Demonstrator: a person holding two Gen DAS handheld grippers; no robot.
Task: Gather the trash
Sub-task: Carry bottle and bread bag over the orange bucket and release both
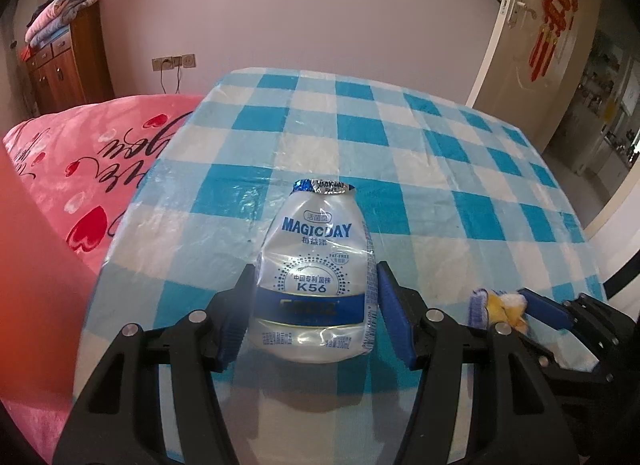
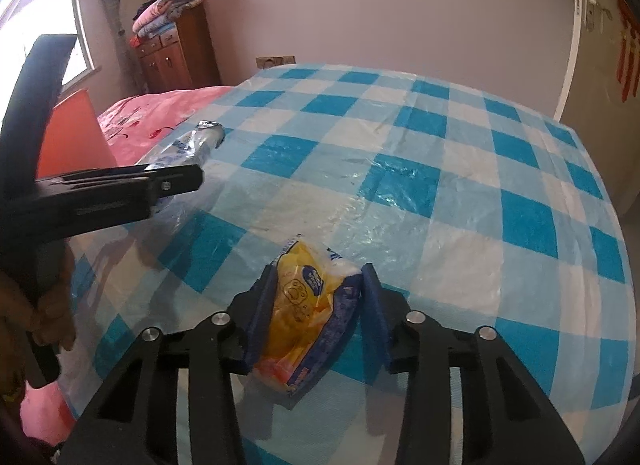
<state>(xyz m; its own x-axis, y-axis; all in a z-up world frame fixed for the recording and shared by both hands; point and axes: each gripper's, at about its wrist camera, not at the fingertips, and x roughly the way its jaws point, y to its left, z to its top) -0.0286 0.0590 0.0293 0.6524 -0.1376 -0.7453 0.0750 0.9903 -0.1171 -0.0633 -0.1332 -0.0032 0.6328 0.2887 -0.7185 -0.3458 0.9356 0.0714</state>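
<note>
A crushed clear plastic bottle [image 1: 314, 265] with a blue MAGICDAY label and a torn foil lid stands between the blue pads of my left gripper [image 1: 316, 269], which is shut on its sides. In the right wrist view the bottle [image 2: 192, 143] hangs tilted at the far left in the left gripper [image 2: 176, 181]. A yellow and blue snack wrapper [image 2: 308, 305] lies on the checked table [image 2: 440, 185]. My right gripper [image 2: 319, 268] is shut on it, both pads against its edges. The left wrist view shows that wrapper [image 1: 506, 305] pinched in the right gripper [image 1: 502, 297] at the lower right.
A clear plastic sheet covers the blue and white checked tablecloth [image 1: 400, 137]. A bed with a pink blanket [image 1: 80, 169] borders the table's left edge, with a wooden cabinet [image 1: 68, 65] behind it. A door [image 1: 520, 45] stands at the right. A hand [image 2: 48, 305] holds the left gripper's handle.
</note>
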